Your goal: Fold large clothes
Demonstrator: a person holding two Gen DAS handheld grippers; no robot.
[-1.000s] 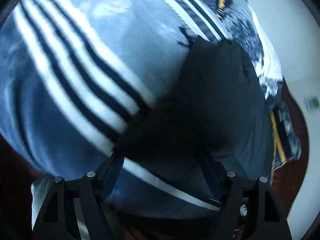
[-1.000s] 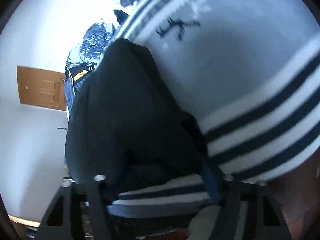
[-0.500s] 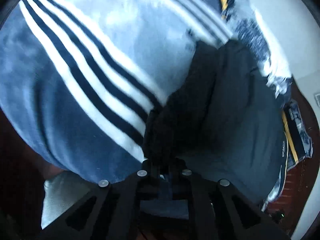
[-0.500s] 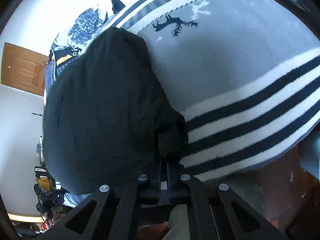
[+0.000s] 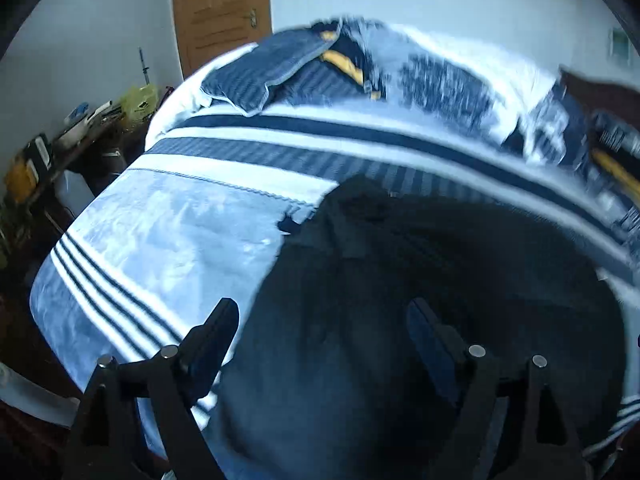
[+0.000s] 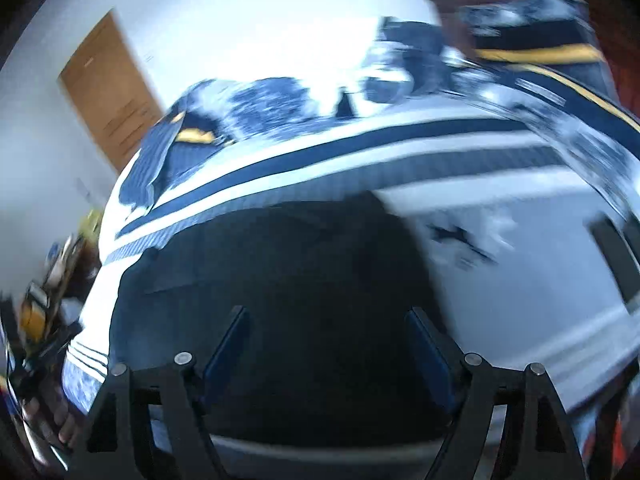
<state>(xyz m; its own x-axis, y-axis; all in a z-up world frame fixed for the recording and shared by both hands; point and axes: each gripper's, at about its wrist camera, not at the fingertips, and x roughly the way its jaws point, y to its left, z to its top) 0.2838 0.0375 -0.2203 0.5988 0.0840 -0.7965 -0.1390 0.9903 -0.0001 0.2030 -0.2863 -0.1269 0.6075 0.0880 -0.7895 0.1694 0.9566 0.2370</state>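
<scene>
The dark garment [image 5: 420, 320] lies spread on the striped blanket [image 5: 168, 240] of the bed, directly under both tools. The left gripper [image 5: 320, 332] and right gripper [image 6: 326, 332] both hover with jaws spread wide, grasping nothing. For the next fold, I judge it best to pinch 2 matching corners at 1 edge, lift evenly, and keep the blanket out of the jaws.
</scene>
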